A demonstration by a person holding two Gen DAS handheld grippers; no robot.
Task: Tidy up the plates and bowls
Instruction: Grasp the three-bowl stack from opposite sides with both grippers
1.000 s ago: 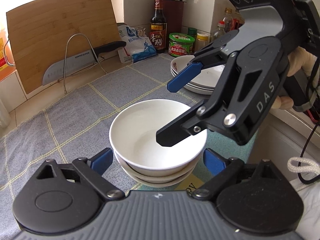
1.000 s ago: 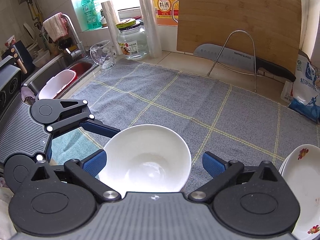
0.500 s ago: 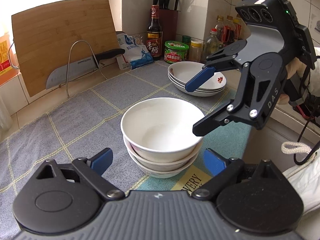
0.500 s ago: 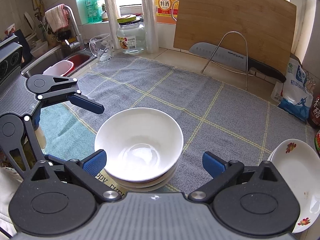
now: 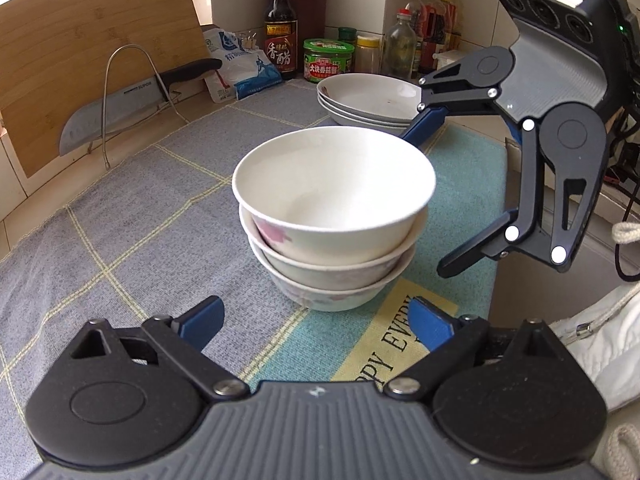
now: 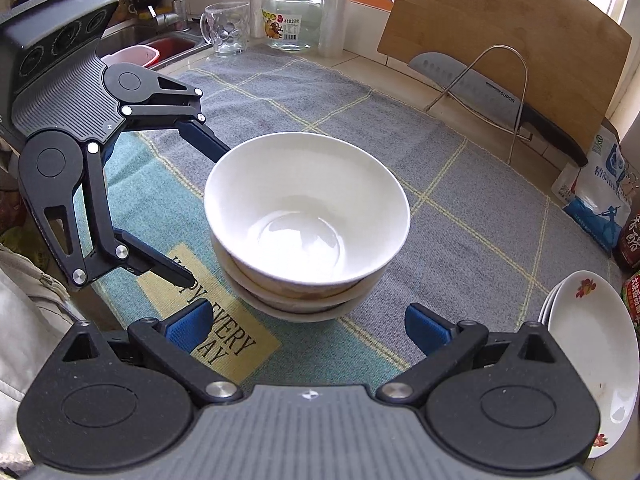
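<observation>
From the left wrist, the left gripper (image 5: 314, 320) hangs with jaws wide and empty, just short of the bowls (image 5: 334, 216): three nested on the mat (image 5: 120, 208), so they take one spot instead of three. The right gripper (image 5: 432, 196) stands at the stack's right, one finger behind the rim, the other low by the side, spread and pressing on nothing. The plates (image 5: 366, 100) sit stacked further back, like with like.

From the right wrist, the right gripper (image 6: 308, 326) gapes empty near the bowls (image 6: 306, 220). The left gripper (image 6: 196, 208) brackets their left side, released. Plates (image 6: 588, 344) lie near right. Both pairs look set for a two-sided lift.
</observation>
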